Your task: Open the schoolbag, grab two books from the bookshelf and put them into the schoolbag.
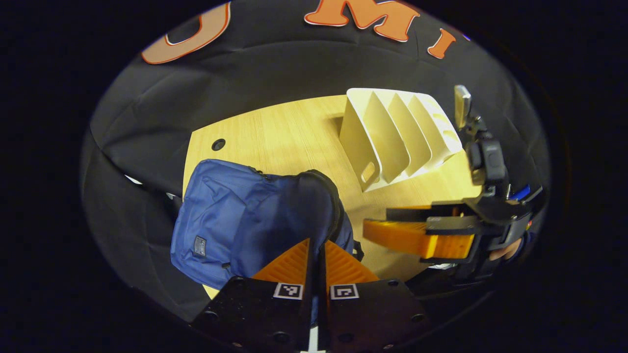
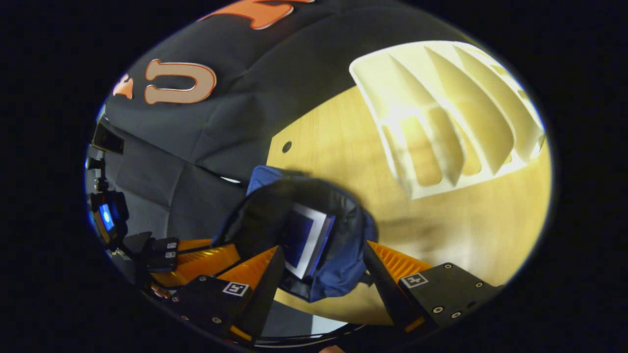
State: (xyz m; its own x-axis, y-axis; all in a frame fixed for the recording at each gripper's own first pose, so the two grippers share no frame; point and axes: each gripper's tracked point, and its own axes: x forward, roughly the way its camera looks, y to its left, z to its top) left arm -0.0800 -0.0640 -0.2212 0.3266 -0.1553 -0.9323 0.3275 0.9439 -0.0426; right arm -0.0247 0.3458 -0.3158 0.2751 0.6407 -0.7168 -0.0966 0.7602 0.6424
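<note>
One blue schoolbag (image 1: 245, 215) lies on one wooden worktop (image 1: 289, 132). One white bookshelf (image 1: 397, 137) stands near the worktop's far edge, its slots bare. Inside the schoolbag, book covers (image 2: 306, 238) show; how many books cannot be told.

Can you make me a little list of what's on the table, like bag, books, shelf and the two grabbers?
bag: blue schoolbag lying on the wooden table, its top open
books: at least one book standing inside the bag's opening
shelf: white bookshelf on the table beyond the bag, its slots hold no books
left gripper: shut, pinching the edge of the bag's opening
right gripper: open, its fingers either side of the bag's mouth, touching nothing
</note>
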